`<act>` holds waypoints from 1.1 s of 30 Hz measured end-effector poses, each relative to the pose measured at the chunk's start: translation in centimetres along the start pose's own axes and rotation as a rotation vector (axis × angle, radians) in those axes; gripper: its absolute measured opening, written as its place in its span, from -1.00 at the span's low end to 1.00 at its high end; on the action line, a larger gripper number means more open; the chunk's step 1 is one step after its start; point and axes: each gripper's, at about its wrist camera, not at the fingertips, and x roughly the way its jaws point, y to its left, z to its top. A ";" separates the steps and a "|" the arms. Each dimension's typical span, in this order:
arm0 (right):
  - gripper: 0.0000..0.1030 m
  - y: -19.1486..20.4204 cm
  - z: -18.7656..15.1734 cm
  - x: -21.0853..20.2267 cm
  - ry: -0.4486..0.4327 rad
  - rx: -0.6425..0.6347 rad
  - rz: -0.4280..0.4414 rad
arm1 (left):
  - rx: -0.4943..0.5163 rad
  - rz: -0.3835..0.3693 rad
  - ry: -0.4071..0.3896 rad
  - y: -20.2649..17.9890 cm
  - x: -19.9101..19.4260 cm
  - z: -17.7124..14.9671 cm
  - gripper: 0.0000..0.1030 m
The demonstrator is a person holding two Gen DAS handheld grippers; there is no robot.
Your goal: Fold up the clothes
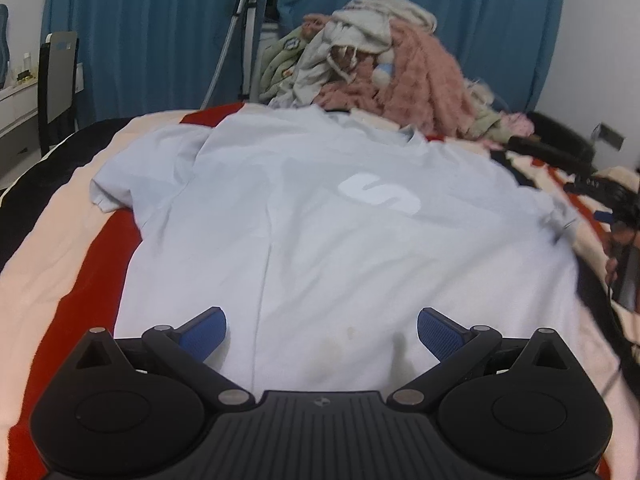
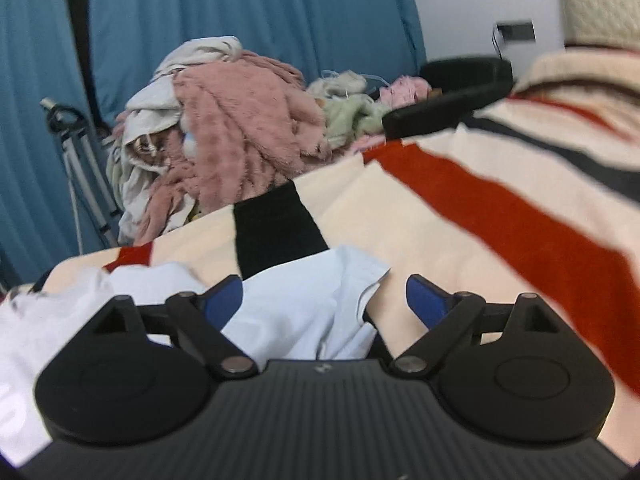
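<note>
While spread over T-shirt (image 1: 320,220), both grippers level, fingers (image 1: 204,334) apart

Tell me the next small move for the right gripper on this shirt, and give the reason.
Probably ease the right gripper down and close on the sleeve. Its jaws stand wide open with the pale blue sleeve lying loose between them on the striped blanket, nothing gripped yet. The T-shirt lies spread flat, so folding that sleeve inward looks like a sensible start.
</note>
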 end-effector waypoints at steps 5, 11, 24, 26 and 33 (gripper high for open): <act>0.74 1.6 0.8 -9.4 -0.026 -0.072 0.047 | 0.014 -0.036 -0.053 -0.4 -2.5 0.2 0.99; 0.74 4.8 -0.9 -21.9 0.002 -0.103 0.105 | 0.035 -0.092 -0.090 -0.9 -6.1 -0.5 0.99; 0.75 8.6 -9.8 -36.4 0.110 -0.152 0.232 | 0.069 -0.245 0.005 -2.5 -10.3 -4.4 0.74; 0.74 8.2 -10.1 -36.3 0.117 -0.144 0.223 | 0.073 -0.296 0.039 -3.1 -10.3 -5.2 0.62; 0.74 5.6 -9.9 -35.2 0.136 0.007 0.211 | 0.082 -0.503 0.225 -5.6 -9.3 -9.2 0.21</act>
